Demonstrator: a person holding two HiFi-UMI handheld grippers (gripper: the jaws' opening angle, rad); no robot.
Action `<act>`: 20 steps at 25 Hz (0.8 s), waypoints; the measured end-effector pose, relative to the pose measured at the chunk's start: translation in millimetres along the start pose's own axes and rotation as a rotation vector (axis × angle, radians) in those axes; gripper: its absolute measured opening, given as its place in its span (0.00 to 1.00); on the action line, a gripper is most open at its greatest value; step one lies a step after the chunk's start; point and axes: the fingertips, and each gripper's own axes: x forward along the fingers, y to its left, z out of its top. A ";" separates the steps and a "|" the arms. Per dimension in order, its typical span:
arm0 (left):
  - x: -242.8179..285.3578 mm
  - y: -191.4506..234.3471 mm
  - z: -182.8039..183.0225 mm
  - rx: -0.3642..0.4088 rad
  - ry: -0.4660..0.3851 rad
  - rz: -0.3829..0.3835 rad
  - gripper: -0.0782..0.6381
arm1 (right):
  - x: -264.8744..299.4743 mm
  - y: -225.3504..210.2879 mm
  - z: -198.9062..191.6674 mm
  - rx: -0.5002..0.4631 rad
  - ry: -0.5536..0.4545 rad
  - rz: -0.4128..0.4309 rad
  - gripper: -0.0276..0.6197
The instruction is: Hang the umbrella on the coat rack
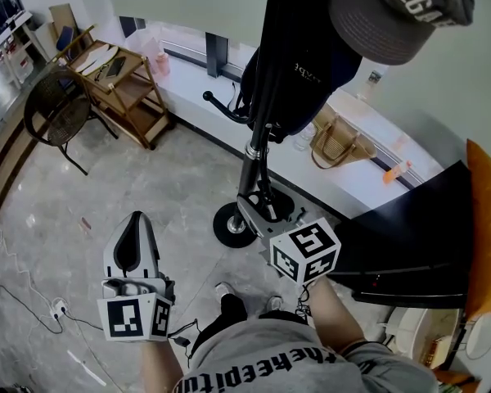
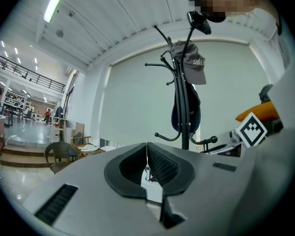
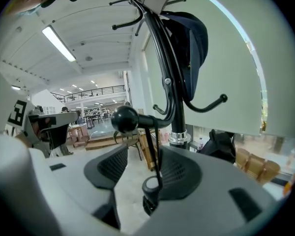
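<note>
The black coat rack [image 1: 255, 150] stands in front of me with a grey cap [image 1: 401, 11] and a dark bag [image 1: 299, 64] hung high on it. In the right gripper view the umbrella's thin strap [image 3: 154, 146] loops over a ball-tipped hook [image 3: 124, 118]. Its black handle end [image 3: 151, 190] dangles between the jaws, close to the right pad [image 3: 179, 171]. My right gripper [image 3: 145, 163] is open around it and sits low by the pole [image 1: 258, 211]. The rest of the umbrella is hidden. My left gripper [image 1: 135, 236] hangs lower left, shut and empty [image 2: 147, 163].
A wooden shelf cart [image 1: 123, 84] and a wicker chair [image 1: 57, 109] stand at the far left. A tan handbag [image 1: 340, 142] rests on the window ledge. A black table [image 1: 409, 236] is close on my right. Cables [image 1: 33, 301] lie on the floor at the left.
</note>
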 end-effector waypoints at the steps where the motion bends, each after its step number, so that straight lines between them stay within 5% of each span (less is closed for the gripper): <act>1: -0.8 -0.8 0.3 0.000 -0.002 -0.001 0.13 | -1.2 0.0 0.9 -0.006 -0.002 -0.003 0.34; 20: -22.3 -47.7 5.4 -0.008 -0.026 -0.041 0.13 | -56.4 4.0 -4.4 -0.028 -0.001 -0.001 0.34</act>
